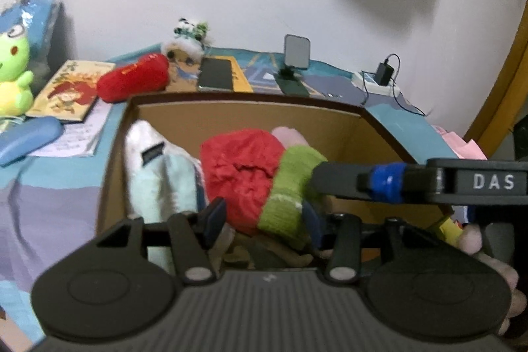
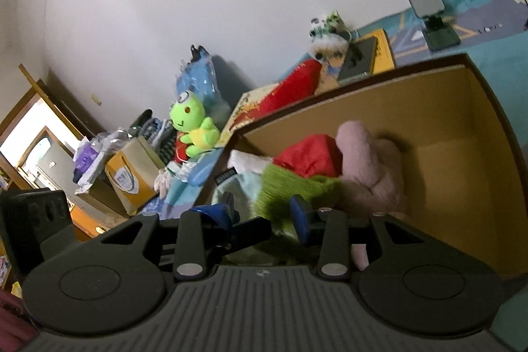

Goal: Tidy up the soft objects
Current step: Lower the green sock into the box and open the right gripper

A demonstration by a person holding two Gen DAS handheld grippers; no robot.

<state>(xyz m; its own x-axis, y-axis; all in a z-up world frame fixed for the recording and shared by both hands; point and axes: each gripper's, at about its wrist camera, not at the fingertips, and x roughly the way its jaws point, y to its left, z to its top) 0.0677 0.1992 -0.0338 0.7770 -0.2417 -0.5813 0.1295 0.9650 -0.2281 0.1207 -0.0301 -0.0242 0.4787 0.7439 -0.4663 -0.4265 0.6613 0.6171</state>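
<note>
The left gripper (image 1: 260,220) (jaws apart) hangs over a red-and-green soft toy (image 1: 260,177) in the cardboard box (image 1: 247,114).

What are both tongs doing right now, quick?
Left tongs: open, either side of the red-and-green soft toy, not squeezing it.
Right tongs: look open, the green cuff between them, not pinched.

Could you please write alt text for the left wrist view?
An open cardboard box on a bed holds a red and green knitted item and a pale cloth, with the left gripper over its near edge. Behind it lie a red plush and a green frog plush.
</note>
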